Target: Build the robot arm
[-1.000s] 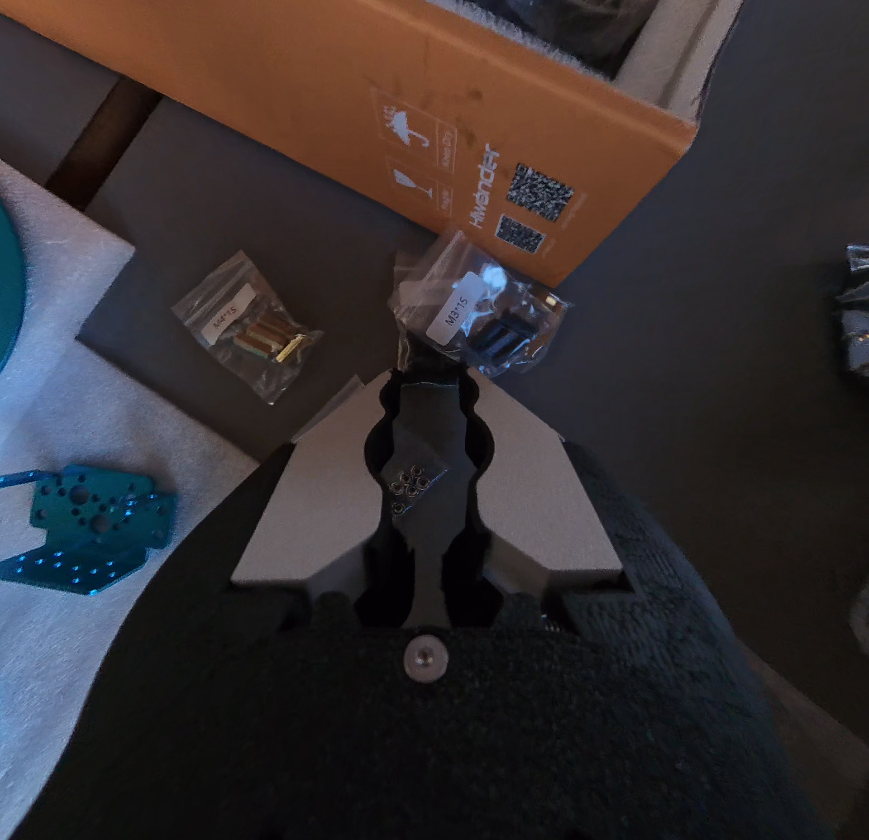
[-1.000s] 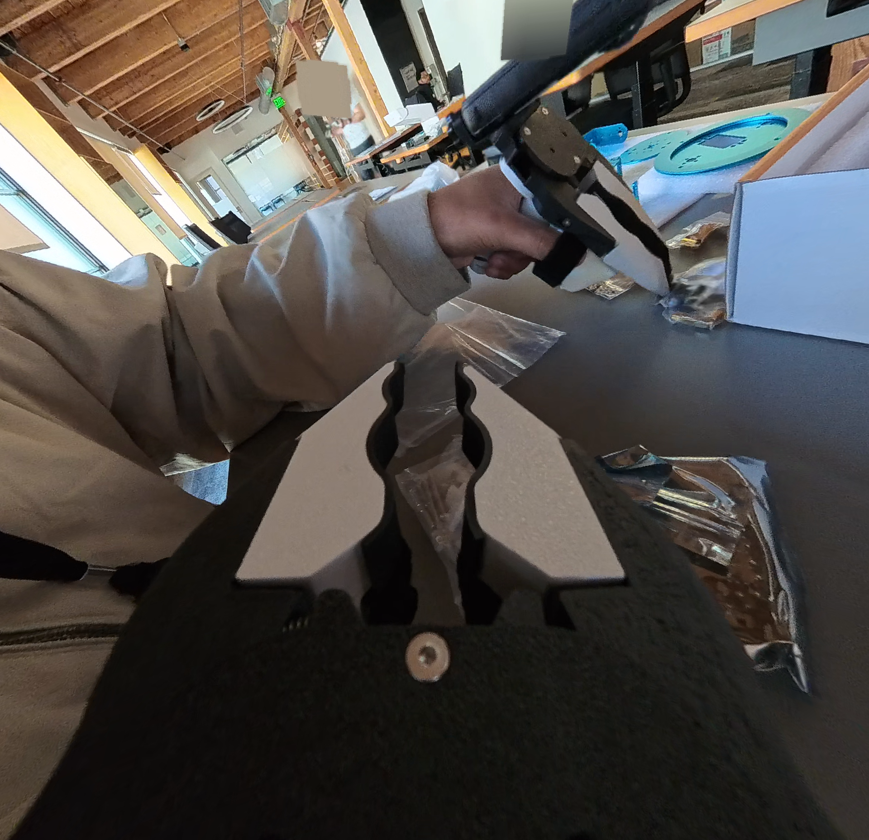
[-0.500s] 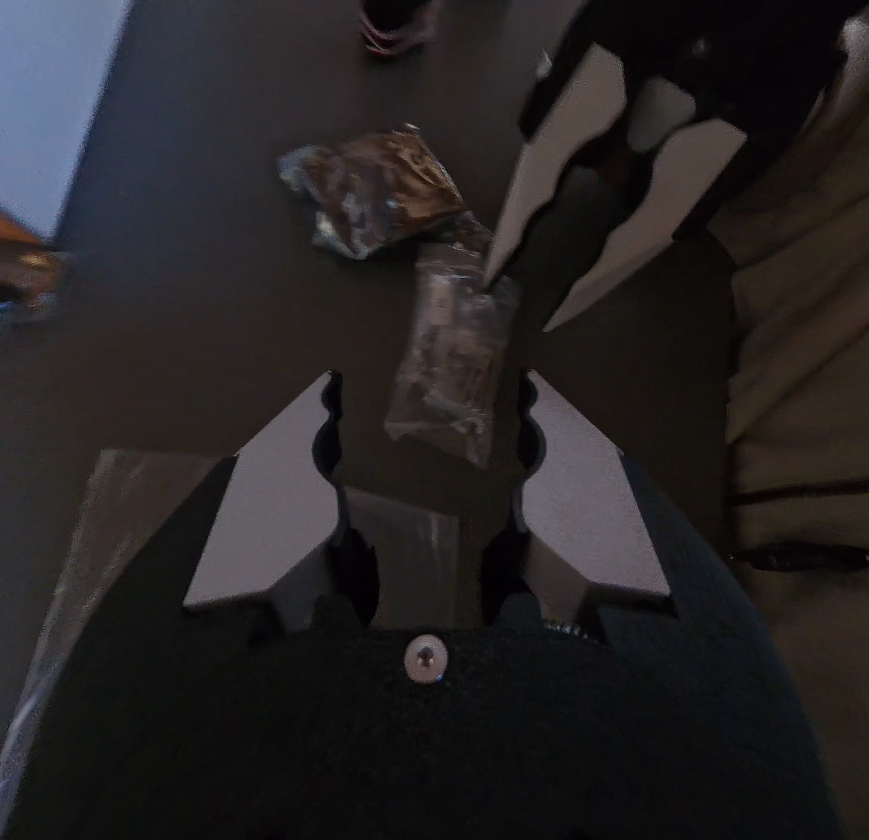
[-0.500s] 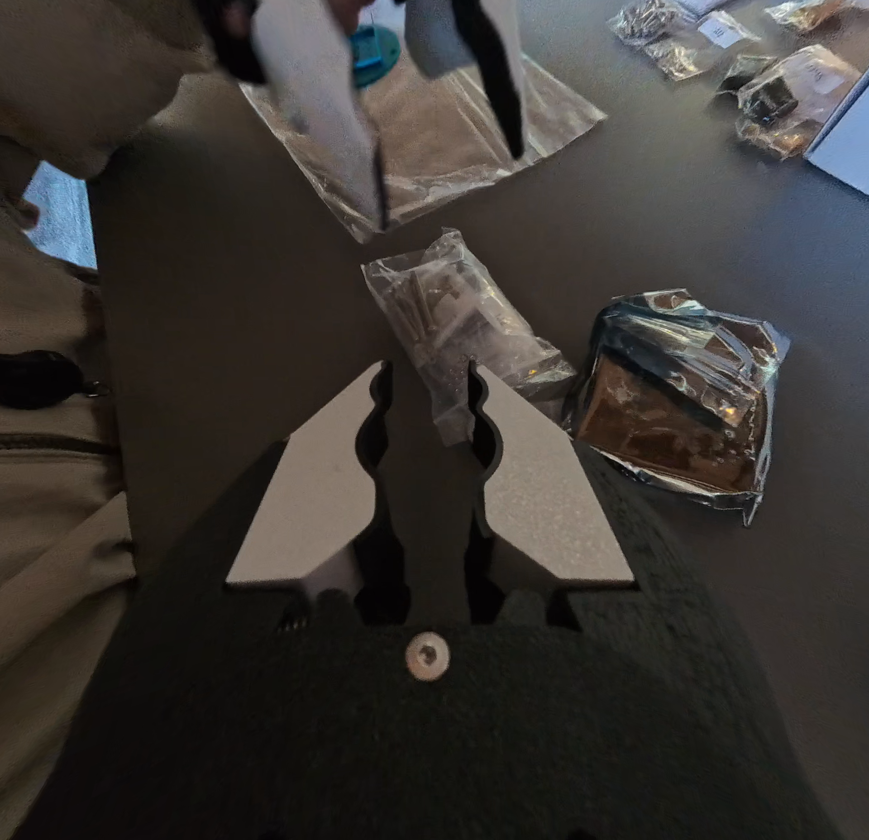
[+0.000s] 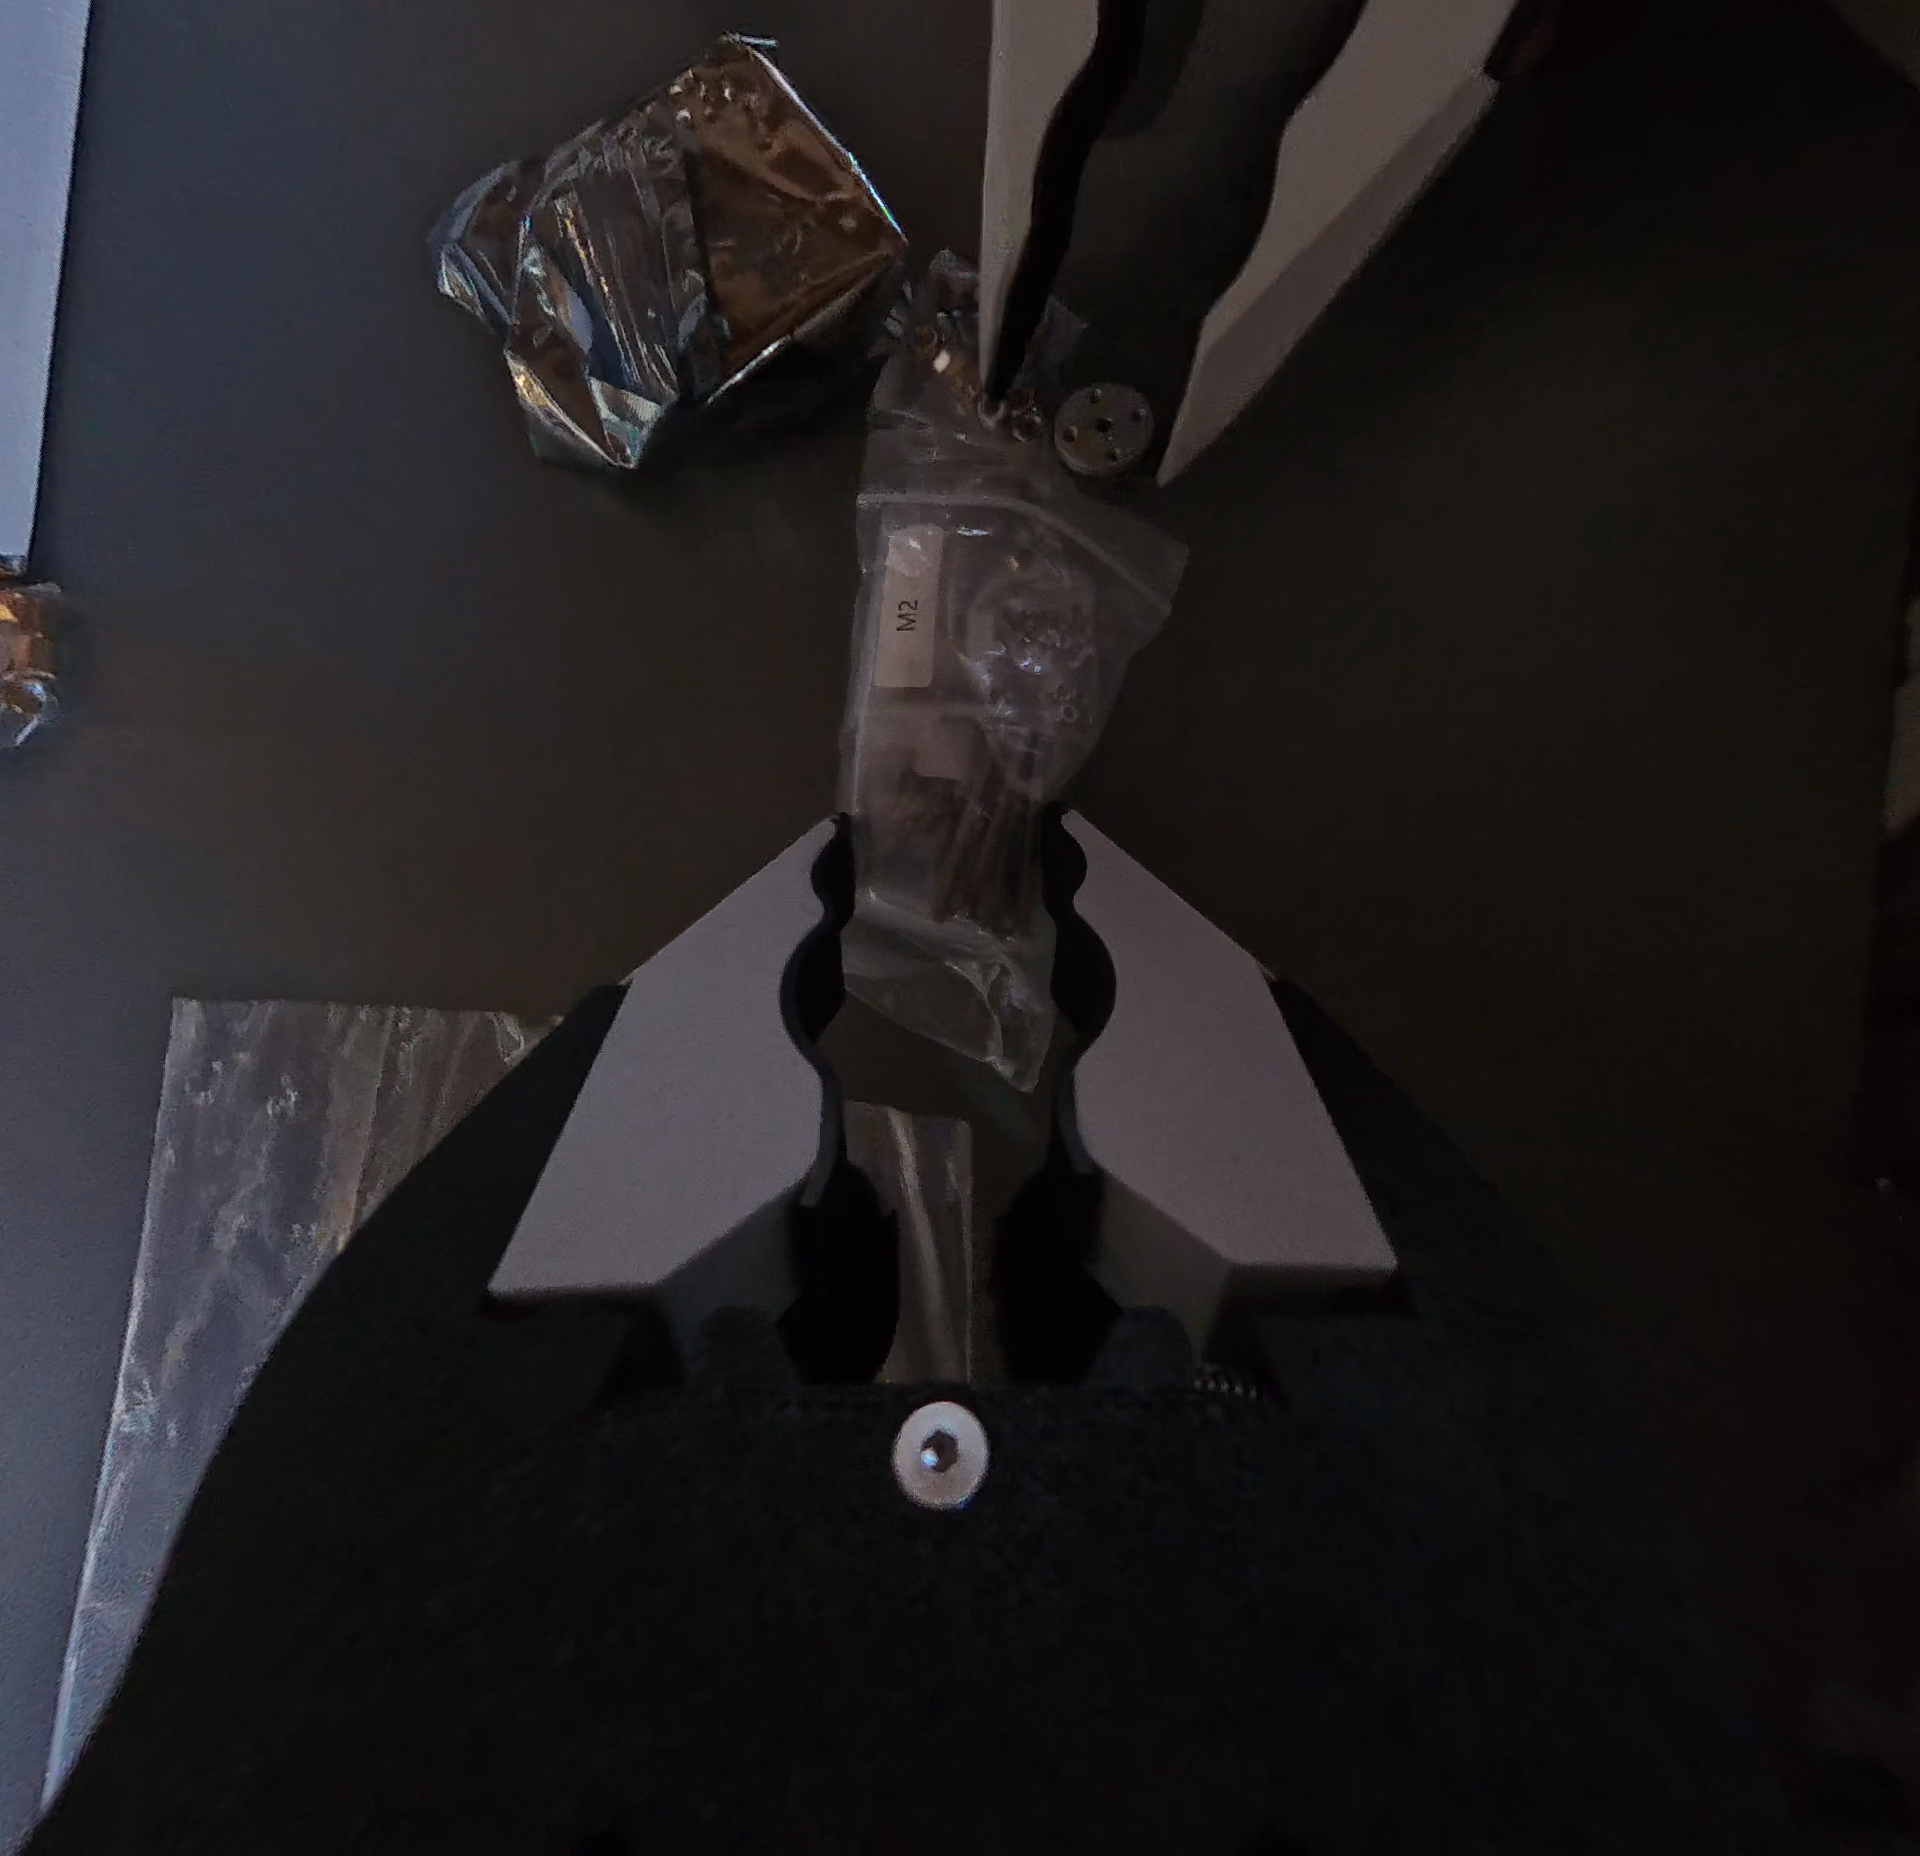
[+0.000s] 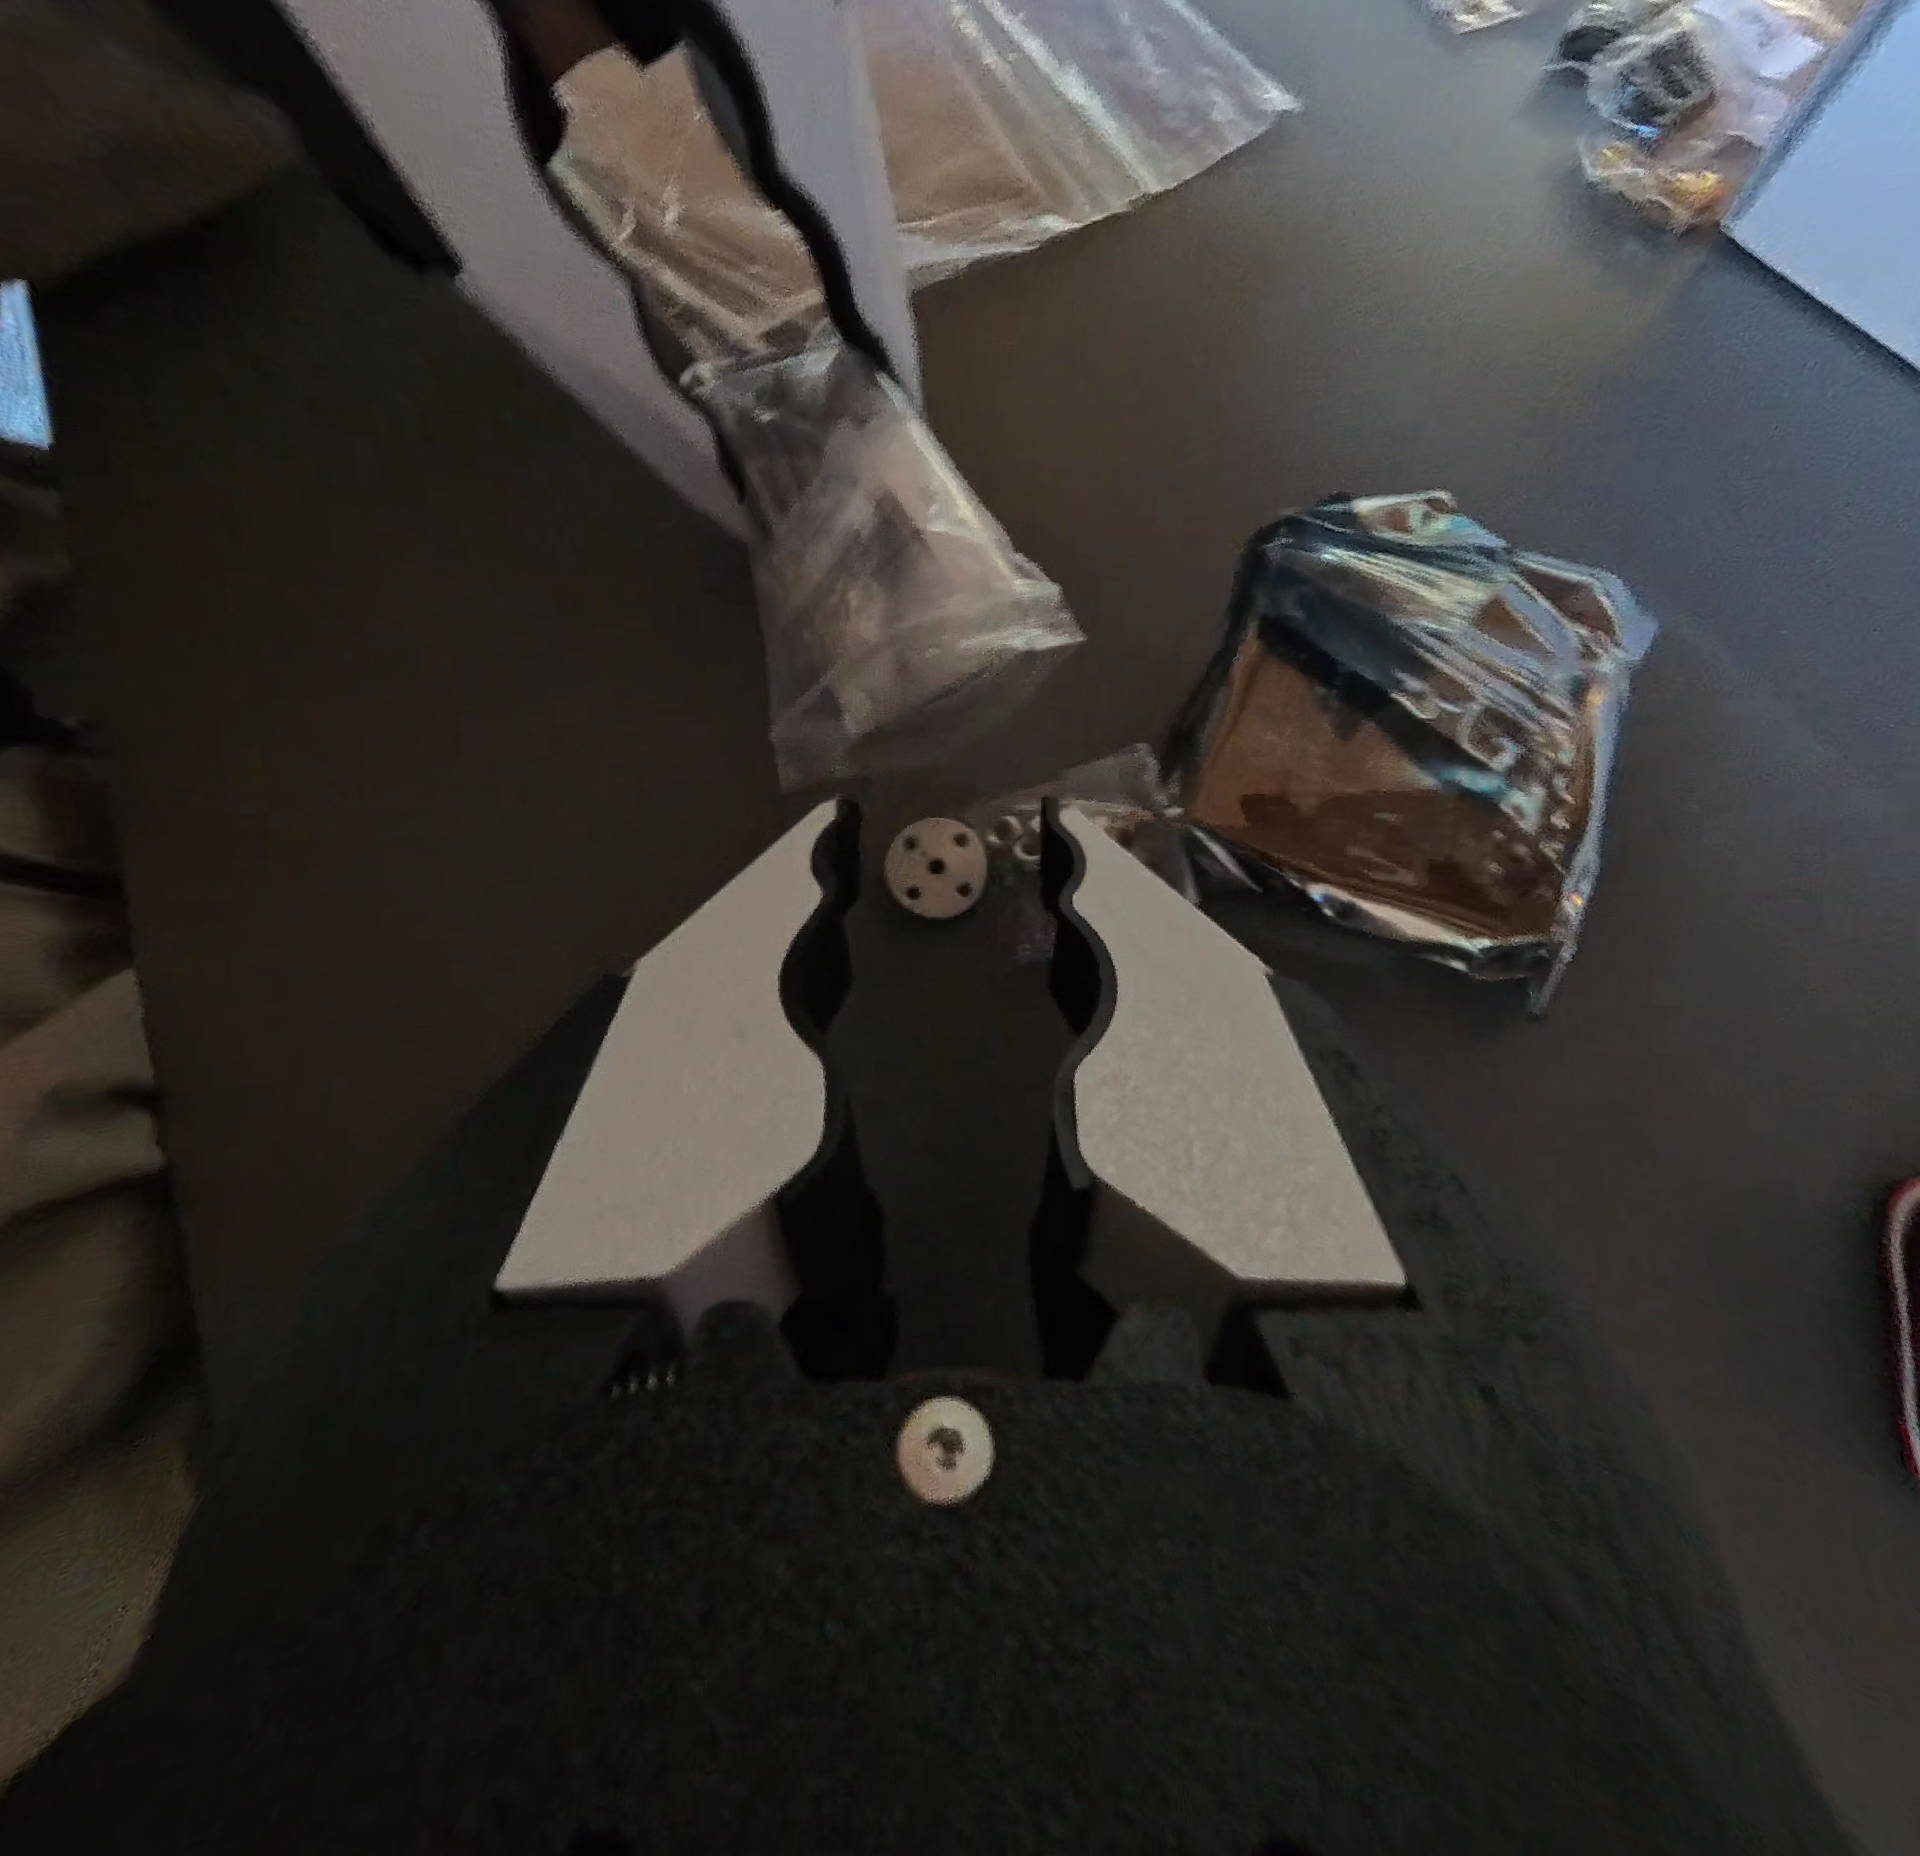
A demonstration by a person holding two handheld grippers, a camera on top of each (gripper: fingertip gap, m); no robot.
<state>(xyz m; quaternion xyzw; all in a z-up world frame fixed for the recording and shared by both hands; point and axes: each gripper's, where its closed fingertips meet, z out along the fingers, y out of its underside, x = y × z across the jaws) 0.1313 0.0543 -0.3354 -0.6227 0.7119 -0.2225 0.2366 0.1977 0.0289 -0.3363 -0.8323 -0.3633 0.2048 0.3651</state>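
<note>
Left wrist view: my left tongs (image 5: 951,850) are clamped on the lower end of a clear parts bag (image 5: 997,726), which hangs over the dark table (image 5: 416,767) with its far end toward my right tongs (image 5: 1091,435). Right wrist view: my right tongs (image 6: 951,819) stand apart and hold nothing, straddling a small round holed disc (image 6: 935,868) and a few tiny loose pieces (image 6: 1013,842) on the table just below the bag's mouth. Beside the disc lies a crumpled foil packet (image 6: 1403,757); beyond the bag, a flat clear sheet (image 6: 1039,113). Risks, as I judge them: the bag may shed more small parts if tipped further; the disc, thin and flat, may skid from the tips; loose pieces may scatter under the foil packet.
</note>
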